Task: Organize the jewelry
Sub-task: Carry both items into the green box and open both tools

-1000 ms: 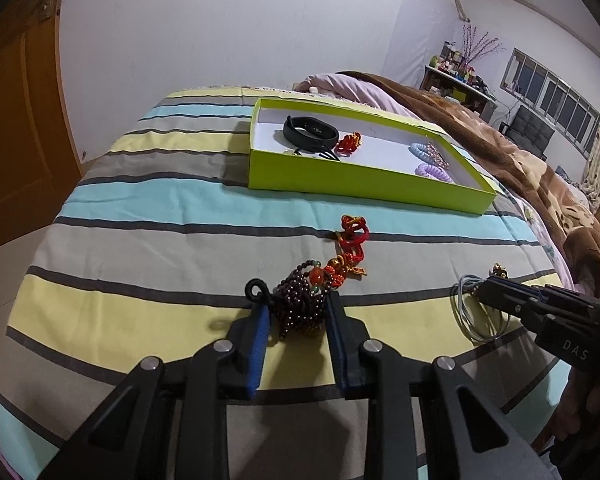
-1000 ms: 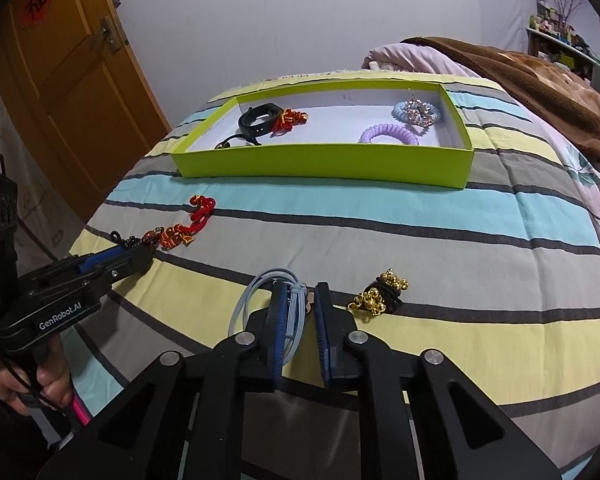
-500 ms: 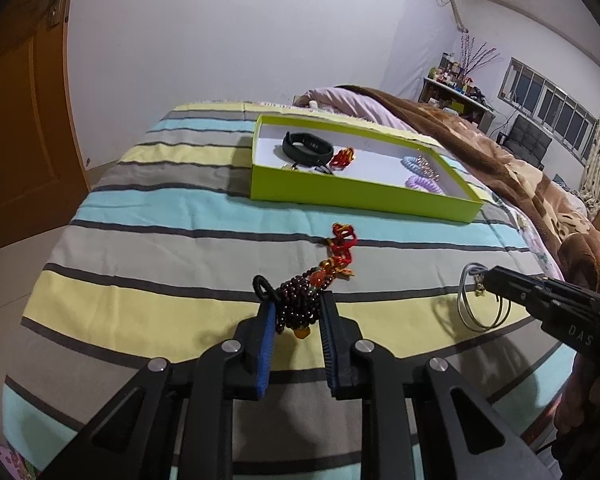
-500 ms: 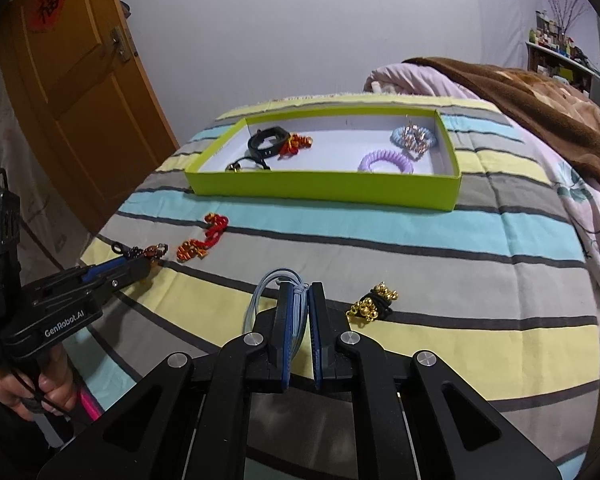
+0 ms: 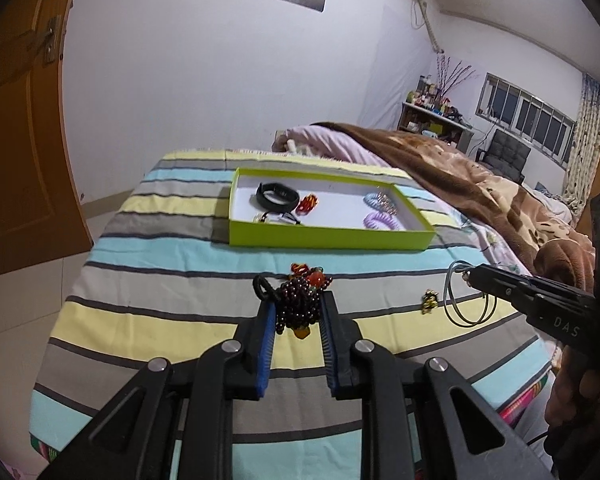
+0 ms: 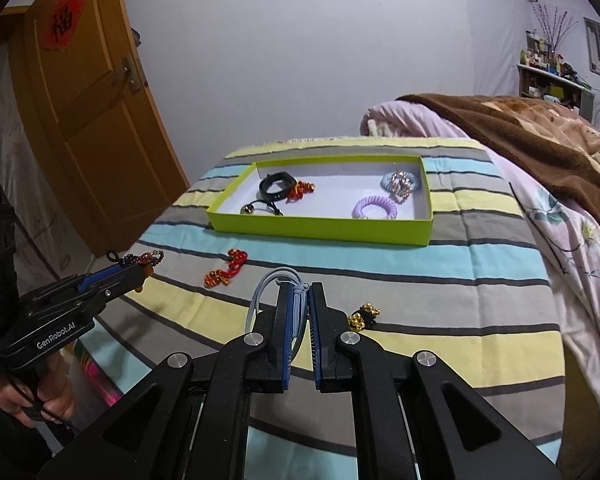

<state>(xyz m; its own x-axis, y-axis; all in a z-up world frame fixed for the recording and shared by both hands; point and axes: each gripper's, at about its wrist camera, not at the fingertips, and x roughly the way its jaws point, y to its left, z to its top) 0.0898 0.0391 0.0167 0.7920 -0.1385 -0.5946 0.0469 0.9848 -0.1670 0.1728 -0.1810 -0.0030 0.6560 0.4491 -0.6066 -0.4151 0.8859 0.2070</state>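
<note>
Dark garnet-coloured beads, bunched into a bracelet [image 5: 298, 310], sat clamped between the blue pads of the left gripper [image 5: 298, 316], lifted clear of the striped bedcover [image 5: 172, 256]. The bunch had no clear long axis; its black cord loop [image 5: 262, 288] stuck out to the left of the pads and an orange bead [image 5: 316, 280] showed at its far end, toward the box. The left jaws, which had just been closing, stood at a moderate gap with the beads filling it. In the right wrist view, the right gripper [image 6: 299, 304] had its jaws nearly together, pinching a pale blue cord bracelet [image 6: 268, 296] at its knotted part; the loops arched up and out to the left of the fingers, and in the left wrist view the same ring hung down from the tips, its plane roughly upright above the cover. A lime-green box [image 6: 320, 228] lay farther along the bed, long side across both views, holding a black band [image 6: 276, 186], a small red ornament [image 6: 300, 190], a purple coil hair tie [image 6: 374, 208] and a light blue coil tie [image 6: 398, 180] with a glittery piece on it. On the cover between grippers and box lay a red knotted cord piece [image 6: 228, 270] and, just right of the right gripper's fingers, a black tie with gold beads [image 6: 364, 316].
</note>
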